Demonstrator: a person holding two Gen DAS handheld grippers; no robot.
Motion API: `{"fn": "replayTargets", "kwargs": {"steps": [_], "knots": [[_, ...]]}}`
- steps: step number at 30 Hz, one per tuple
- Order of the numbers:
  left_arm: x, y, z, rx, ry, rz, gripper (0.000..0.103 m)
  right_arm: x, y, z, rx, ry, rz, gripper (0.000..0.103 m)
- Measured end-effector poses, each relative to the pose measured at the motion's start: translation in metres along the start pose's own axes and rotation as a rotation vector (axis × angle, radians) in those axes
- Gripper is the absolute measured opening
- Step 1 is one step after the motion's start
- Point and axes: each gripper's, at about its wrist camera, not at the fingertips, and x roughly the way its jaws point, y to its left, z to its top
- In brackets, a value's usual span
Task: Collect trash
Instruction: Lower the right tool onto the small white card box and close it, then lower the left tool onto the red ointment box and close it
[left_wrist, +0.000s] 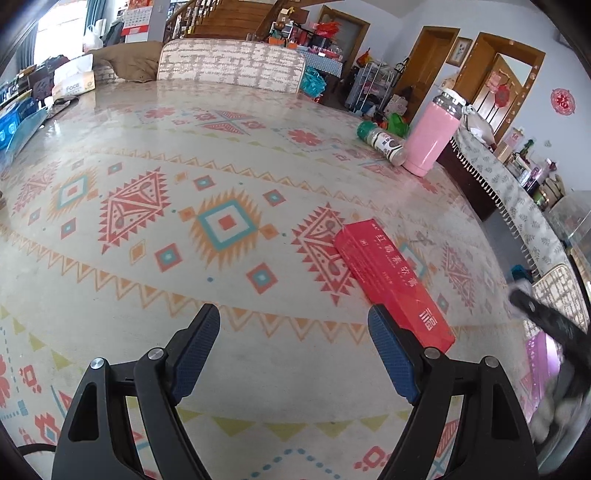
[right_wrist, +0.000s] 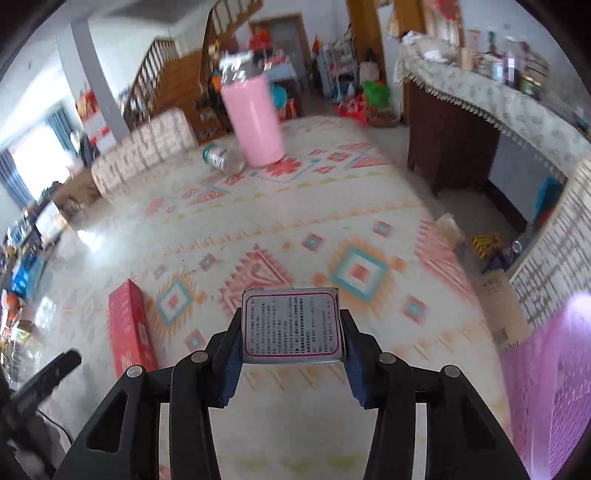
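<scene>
My left gripper (left_wrist: 293, 321) is open and empty above the patterned table (left_wrist: 147, 147). A long red box (left_wrist: 391, 280) lies flat just ahead of its right finger; it also shows in the right wrist view (right_wrist: 129, 328). My right gripper (right_wrist: 291, 332) is shut on a small grey box with printed text (right_wrist: 293, 325), held above the table. A small bottle with a green cap (left_wrist: 380, 142) lies on its side at the far right, beside an upright pink tumbler (left_wrist: 430, 138). Both show in the right wrist view, the bottle (right_wrist: 221, 158) and the tumbler (right_wrist: 255, 118).
A pink perforated basket (right_wrist: 550, 387) stands at the right of the table, by a cardboard box (right_wrist: 498, 306). A tissue box (left_wrist: 74, 83) and blue packs (left_wrist: 18, 122) sit at the far left. Chairs (left_wrist: 229, 64) stand around the table. A covered sideboard (right_wrist: 480, 96) stands to the right.
</scene>
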Motion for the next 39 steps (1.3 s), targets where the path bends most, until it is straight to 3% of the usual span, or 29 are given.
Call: {"fn": "replayTargets", "kwargs": {"steps": [6, 15, 23, 24, 25, 27, 35, 39], "knots": [[0.017, -0.044, 0.005, 0.066, 0.088, -0.021, 0.082, -0.009, -0.028, -0.026, 0.093, -0.057, 0.087, 0.051], [0.059, -0.098, 0.017, 0.137, 0.144, 0.086, 0.082, -0.012, -0.04, -0.031, 0.121, -0.055, 0.133, 0.051], [0.065, -0.11, 0.008, 0.173, 0.154, 0.161, 0.081, -0.023, -0.036, -0.031, 0.102, -0.092, 0.14, 0.051], [0.064, -0.11, 0.007, 0.174, 0.148, 0.159, 0.073, -0.024, -0.037, -0.031, 0.101, -0.091, 0.141, 0.052], [0.061, -0.11, 0.006, 0.178, 0.137, 0.163, 0.056, -0.024, -0.037, -0.031, 0.099, -0.09, 0.142, 0.052], [0.059, -0.112, 0.005, 0.184, 0.131, 0.171, 0.039, -0.024, -0.036, -0.031, 0.096, -0.09, 0.14, 0.052], [0.006, -0.105, -0.008, 0.148, 0.064, 0.061, 0.039, -0.02, -0.027, -0.034, 0.053, -0.084, 0.114, 0.051], [-0.032, -0.104, -0.022, 0.179, -0.004, 0.051, 0.039, -0.019, -0.023, -0.035, 0.037, -0.085, 0.104, 0.051]]}}
